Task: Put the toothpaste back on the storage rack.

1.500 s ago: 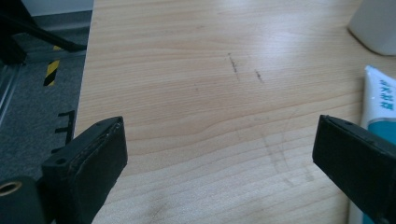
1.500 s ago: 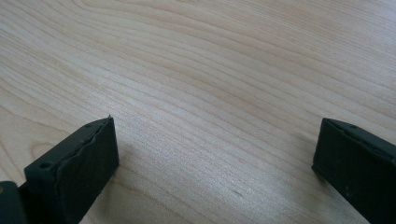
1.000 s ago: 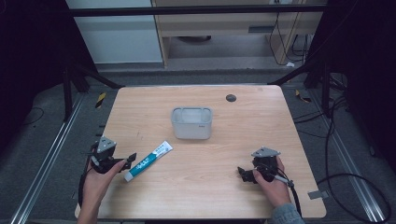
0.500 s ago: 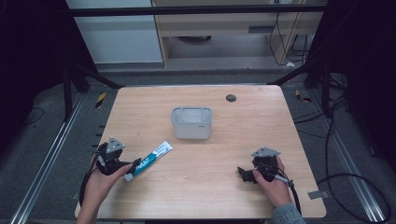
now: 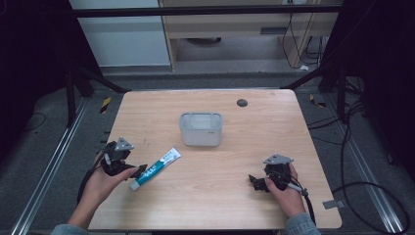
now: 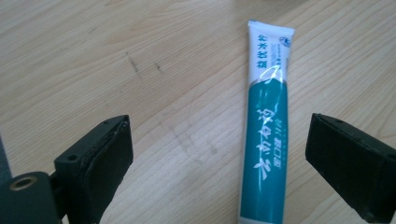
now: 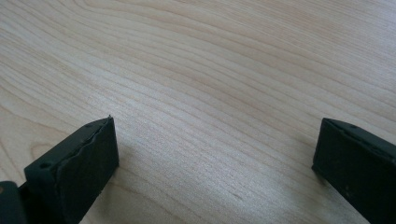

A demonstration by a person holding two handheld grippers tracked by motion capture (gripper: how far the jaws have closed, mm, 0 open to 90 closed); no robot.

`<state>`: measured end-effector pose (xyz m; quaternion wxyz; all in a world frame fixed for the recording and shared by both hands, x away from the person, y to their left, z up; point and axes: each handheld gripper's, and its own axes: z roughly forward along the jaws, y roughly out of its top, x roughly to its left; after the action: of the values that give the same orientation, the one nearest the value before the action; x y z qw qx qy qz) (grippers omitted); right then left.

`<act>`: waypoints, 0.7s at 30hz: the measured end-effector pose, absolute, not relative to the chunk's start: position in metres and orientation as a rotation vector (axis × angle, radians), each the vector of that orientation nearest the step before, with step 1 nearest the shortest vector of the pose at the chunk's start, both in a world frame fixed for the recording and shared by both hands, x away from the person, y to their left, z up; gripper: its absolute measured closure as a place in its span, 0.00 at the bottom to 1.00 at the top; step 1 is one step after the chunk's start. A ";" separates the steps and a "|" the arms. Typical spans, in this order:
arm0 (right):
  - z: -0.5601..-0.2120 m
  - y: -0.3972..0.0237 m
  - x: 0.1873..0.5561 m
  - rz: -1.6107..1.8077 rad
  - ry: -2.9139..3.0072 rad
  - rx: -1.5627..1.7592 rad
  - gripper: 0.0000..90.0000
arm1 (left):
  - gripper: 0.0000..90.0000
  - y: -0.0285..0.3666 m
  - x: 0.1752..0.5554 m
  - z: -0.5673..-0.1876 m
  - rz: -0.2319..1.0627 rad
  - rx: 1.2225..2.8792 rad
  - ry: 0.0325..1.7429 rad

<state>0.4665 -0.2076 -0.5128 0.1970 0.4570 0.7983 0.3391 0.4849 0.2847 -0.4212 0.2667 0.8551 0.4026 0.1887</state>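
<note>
We hold the left gripper (image 6: 219, 168) low in the frame, jaws wide astride the toothpaste tube (image 6: 266, 126), probably lining up a pinch; the right gripper (image 7: 215, 163) idles, jaws wide over bare table (image 7: 210, 70); the bin (image 5: 200, 129) at centre looks empty (hard to confirm).

Teal-white toothpaste tube (image 6: 267, 135) flat; clear bin (image 5: 200, 129) upright.

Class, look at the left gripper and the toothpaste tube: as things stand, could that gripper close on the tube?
Probably yes. The left gripper is open and the toothpaste tube lies flat on the table between its jaws, nearer one jaw. Nothing sits in the gap but bare wood, and the plastic container stands well beyond.
</note>
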 end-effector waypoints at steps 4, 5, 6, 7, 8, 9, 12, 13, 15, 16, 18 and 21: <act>-0.513 -0.208 0.467 0.949 2.235 1.280 0.00 | 0.09 0.274 0.489 -0.420 0.512 2.376 1.048; -0.513 -0.208 0.467 0.949 2.235 1.280 0.00 | 0.09 0.272 0.490 -0.420 0.517 2.392 1.038; -0.513 -0.208 0.467 0.949 2.235 1.280 0.00 | 0.08 0.270 0.491 -0.420 0.521 2.406 1.032; -0.513 -0.208 0.467 0.949 2.235 1.280 0.00 | 0.08 0.270 0.491 -0.420 0.521 2.406 1.032; -0.513 -0.208 0.467 0.949 2.235 1.280 0.00 | 0.08 0.266 0.493 -0.420 0.518 2.423 1.023; -0.513 -0.208 0.467 0.949 2.235 1.280 0.00 | 0.08 0.265 0.494 -0.420 0.515 2.431 1.019; -0.513 -0.208 0.467 0.949 2.235 1.277 0.00 | 0.08 0.259 0.497 -0.420 0.509 2.460 1.010; -0.513 -0.208 0.467 0.949 2.235 1.278 0.00 | 0.08 0.257 0.499 -0.419 0.506 2.467 1.005; -0.513 -0.208 0.467 0.949 2.236 1.278 0.00 | 0.09 0.254 0.501 -0.419 0.503 2.479 0.998; -0.513 -0.208 0.467 0.949 2.236 1.277 0.00 | 0.09 0.253 0.503 -0.419 0.495 2.485 0.996; -0.513 -0.208 0.467 0.949 2.235 1.280 0.00 | 0.09 0.251 0.506 -0.418 0.490 2.504 1.000; -0.513 -0.207 0.466 0.948 2.235 1.282 0.00 | 0.10 0.249 0.511 -0.416 0.482 2.526 1.006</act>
<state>0.4665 -0.2075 -0.5127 0.1966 0.4578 0.7982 0.3387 0.5108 0.2494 -0.4158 0.1891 0.8982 0.3579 0.1715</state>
